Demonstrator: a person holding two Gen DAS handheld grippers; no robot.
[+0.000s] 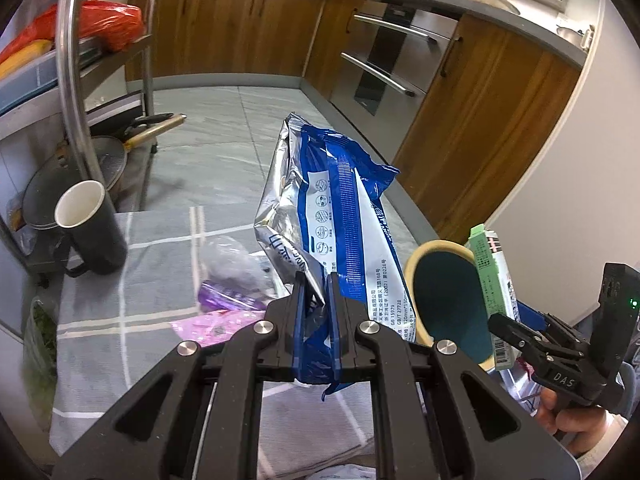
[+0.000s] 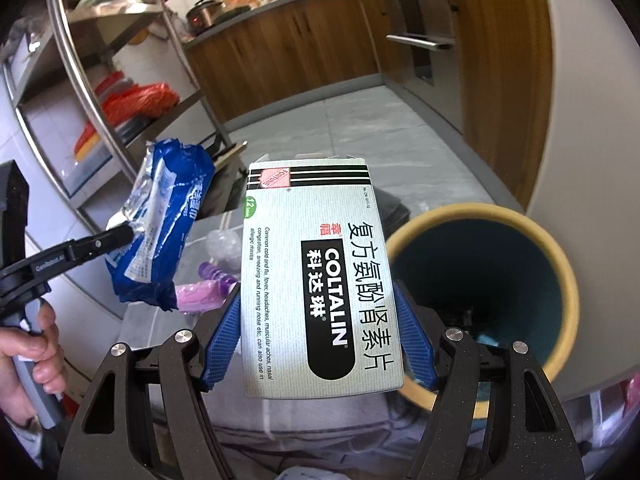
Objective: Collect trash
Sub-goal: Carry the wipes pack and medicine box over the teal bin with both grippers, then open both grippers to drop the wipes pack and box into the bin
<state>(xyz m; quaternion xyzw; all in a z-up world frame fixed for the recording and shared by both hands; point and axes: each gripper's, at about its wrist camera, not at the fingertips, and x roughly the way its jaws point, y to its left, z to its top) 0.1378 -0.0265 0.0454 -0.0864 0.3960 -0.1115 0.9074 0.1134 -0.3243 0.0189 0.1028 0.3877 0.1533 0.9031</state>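
My left gripper (image 1: 316, 280) is shut on a crumpled blue and silver wet-wipe packet (image 1: 332, 200) and holds it above the table; the packet also shows in the right wrist view (image 2: 160, 232). My right gripper (image 2: 318, 300) is shut on a white and green Coltalin medicine box (image 2: 316, 276), held upright beside the mouth of a yellow-rimmed bin with a dark teal inside (image 2: 484, 280). In the left wrist view the box (image 1: 494, 280) and the bin (image 1: 448, 296) sit at the right. A purple and pink wrapper (image 1: 228, 304) and clear plastic (image 1: 228, 260) lie on the grey checked cloth (image 1: 132, 312).
A black mug (image 1: 92, 228) stands on the cloth at the left. A steel rack (image 1: 72, 92) with red bags and pans rises at the left. Wooden kitchen cabinets (image 1: 480, 120) and a grey tiled floor lie beyond the table edge.
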